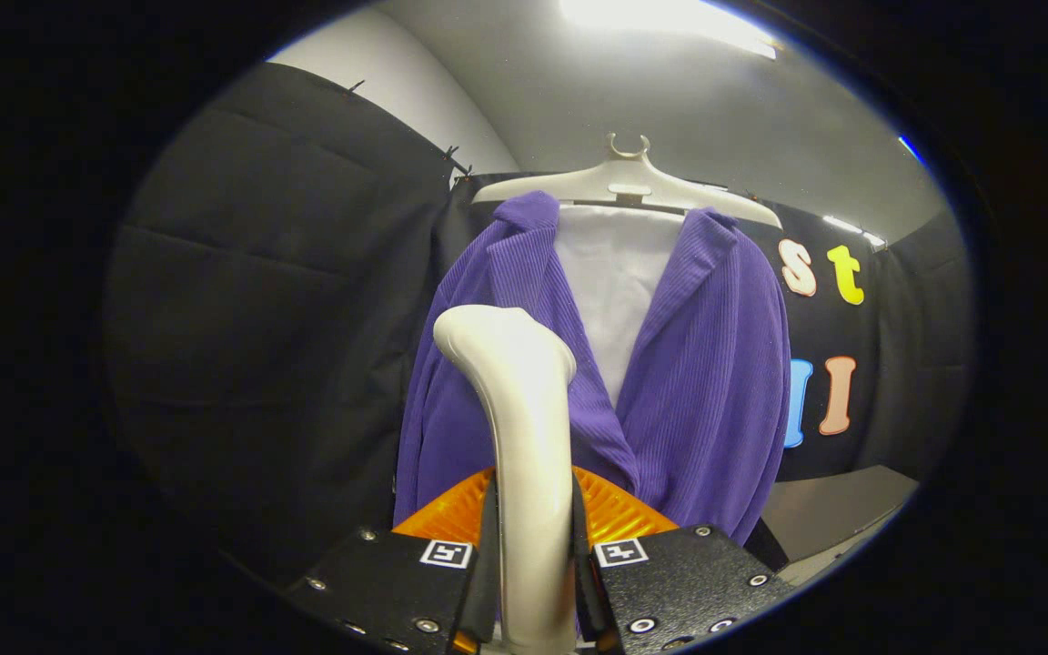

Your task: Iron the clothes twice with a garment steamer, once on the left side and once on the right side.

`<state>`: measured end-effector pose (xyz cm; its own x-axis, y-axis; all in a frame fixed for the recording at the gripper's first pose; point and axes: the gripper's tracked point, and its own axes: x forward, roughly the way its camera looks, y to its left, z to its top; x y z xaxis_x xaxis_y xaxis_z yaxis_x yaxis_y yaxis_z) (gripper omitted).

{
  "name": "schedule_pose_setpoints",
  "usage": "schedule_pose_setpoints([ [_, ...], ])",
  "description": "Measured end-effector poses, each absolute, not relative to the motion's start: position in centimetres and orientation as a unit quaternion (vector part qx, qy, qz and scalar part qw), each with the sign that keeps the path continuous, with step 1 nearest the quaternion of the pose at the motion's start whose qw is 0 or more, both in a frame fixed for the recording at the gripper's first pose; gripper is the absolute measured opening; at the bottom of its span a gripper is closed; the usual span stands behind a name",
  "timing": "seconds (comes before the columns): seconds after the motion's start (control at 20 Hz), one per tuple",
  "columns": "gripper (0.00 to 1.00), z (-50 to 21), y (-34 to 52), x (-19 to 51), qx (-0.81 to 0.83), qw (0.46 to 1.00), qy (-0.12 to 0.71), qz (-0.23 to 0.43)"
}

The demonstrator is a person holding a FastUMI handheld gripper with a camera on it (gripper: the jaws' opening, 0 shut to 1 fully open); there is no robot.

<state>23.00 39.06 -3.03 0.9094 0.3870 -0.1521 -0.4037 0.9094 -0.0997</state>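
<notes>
A purple ribbed jacket (pixel 715 364) hangs on a white hanger (pixel 626 180), with a white lining (pixel 615 273) showing between its lapels. My gripper (pixel 531 546) is shut on the white handle of the garment steamer (pixel 515 409), which rises between my fingers. The steamer's head curves forward at the top, in front of the jacket's left front panel; whether it touches the cloth I cannot tell. The handle hides part of that panel.
Black cloth booth walls (pixel 260 318) stand to the left and behind the jacket. A grey table surface (pixel 833 518) lies low to the right, beyond my fingers. A bright ceiling light (pixel 660 18) shines overhead.
</notes>
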Motion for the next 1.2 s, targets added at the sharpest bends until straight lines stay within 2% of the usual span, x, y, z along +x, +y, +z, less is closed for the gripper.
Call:
schedule_pose_setpoints([
  [1.05, 0.35, -28.8, 33.2, 12.8, -0.096, 0.93, 0.263, 0.237],
  [1.2, 0.35, -29.9, 32.4, 10.7, -0.08, 0.928, 0.276, 0.238],
])
